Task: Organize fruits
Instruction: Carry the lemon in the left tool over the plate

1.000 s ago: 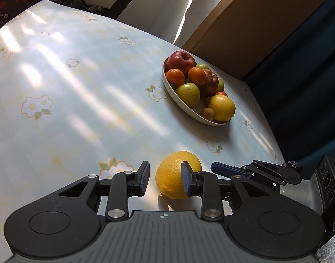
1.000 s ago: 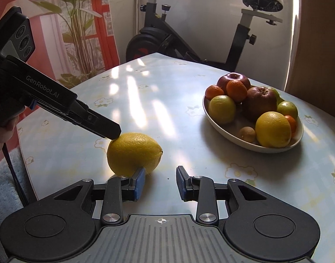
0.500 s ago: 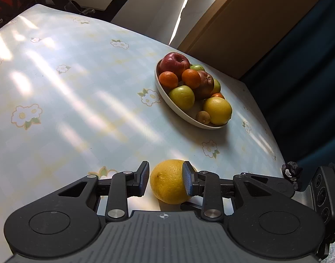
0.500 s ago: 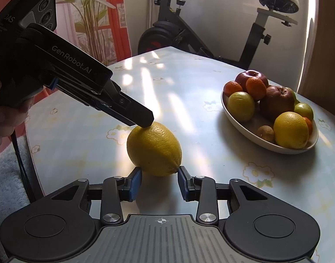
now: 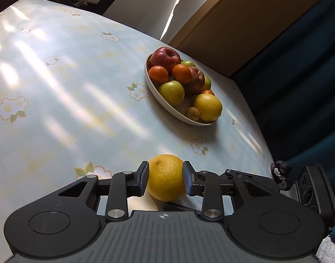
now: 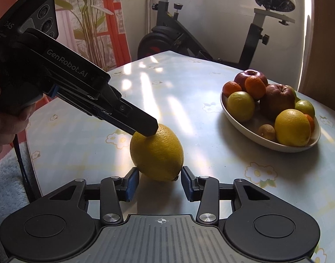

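A yellow lemon (image 5: 164,171) stands near the table's front edge. My left gripper (image 5: 165,180) is shut on it, both blue pads pressing its sides. From the right wrist view the lemon (image 6: 156,153) is tilted on end, with the left gripper's finger (image 6: 143,125) on its upper side. My right gripper (image 6: 159,182) has its jaws opening; the lemon's near end sits between them, and a gap shows at the left pad. Further back, a white oval bowl (image 5: 165,107) (image 6: 244,129) holds apples, mandarins, a second lemon and a small brown fruit.
The table (image 5: 57,109) wears a pale blue flowered cloth with sun stripes. An exercise bike (image 6: 178,32) and a plant (image 6: 90,22) stand behind it. A wooden cabinet (image 5: 233,32) and a dark curtain (image 5: 299,87) lie to the right. A hand (image 6: 5,131) grips the left tool.
The left pads have come to press on both sides of the lemon. The right gripper's jaws have widened, and the lemon has moved from their left side to between them.
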The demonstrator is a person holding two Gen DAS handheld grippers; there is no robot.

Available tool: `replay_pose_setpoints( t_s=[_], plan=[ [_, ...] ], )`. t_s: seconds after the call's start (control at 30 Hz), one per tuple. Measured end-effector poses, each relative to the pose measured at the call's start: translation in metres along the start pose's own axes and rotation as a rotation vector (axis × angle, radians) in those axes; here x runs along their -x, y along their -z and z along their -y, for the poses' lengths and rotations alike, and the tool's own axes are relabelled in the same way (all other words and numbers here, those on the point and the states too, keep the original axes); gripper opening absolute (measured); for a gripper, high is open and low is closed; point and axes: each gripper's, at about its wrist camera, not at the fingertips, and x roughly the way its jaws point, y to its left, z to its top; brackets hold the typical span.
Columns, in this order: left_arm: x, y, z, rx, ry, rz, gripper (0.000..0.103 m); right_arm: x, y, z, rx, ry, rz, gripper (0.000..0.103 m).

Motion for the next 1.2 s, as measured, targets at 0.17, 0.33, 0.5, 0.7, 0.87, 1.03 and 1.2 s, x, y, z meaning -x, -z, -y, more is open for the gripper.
replay_pose_setpoints(
  t_s=[0.17, 0.33, 0.5, 0.7, 0.87, 1.03, 1.2],
  plan=[
    [-0.007, -0.006, 0.003, -0.007, -0.005, -0.005, 0.035, 0.003, -0.003, 0.006, -0.013, 0.012, 0.000, 0.038],
    [-0.022, -0.013, 0.005, 0.010, 0.020, -0.013, 0.035, 0.007, -0.002, 0.018, -0.029, 0.042, 0.005, 0.038],
    [-0.036, -0.019, 0.012, -0.005, 0.032, -0.007, 0.035, 0.009, 0.001, 0.034, -0.075, 0.048, 0.021, 0.039],
    [-0.044, -0.028, 0.017, -0.024, 0.034, -0.019, 0.035, 0.010, 0.000, 0.040, -0.067, 0.081, 0.038, 0.038],
    [-0.052, -0.037, 0.020, -0.019, 0.061, -0.017, 0.035, 0.013, -0.004, 0.050, -0.064, 0.101, 0.056, 0.038],
    [-0.061, -0.047, 0.023, -0.009, 0.069, -0.010, 0.035, 0.012, -0.010, 0.057, -0.056, 0.131, 0.067, 0.038],
    [-0.063, -0.059, 0.030, -0.021, 0.076, 0.011, 0.035, 0.014, -0.017, 0.064, -0.062, 0.151, 0.094, 0.038]
  ],
)
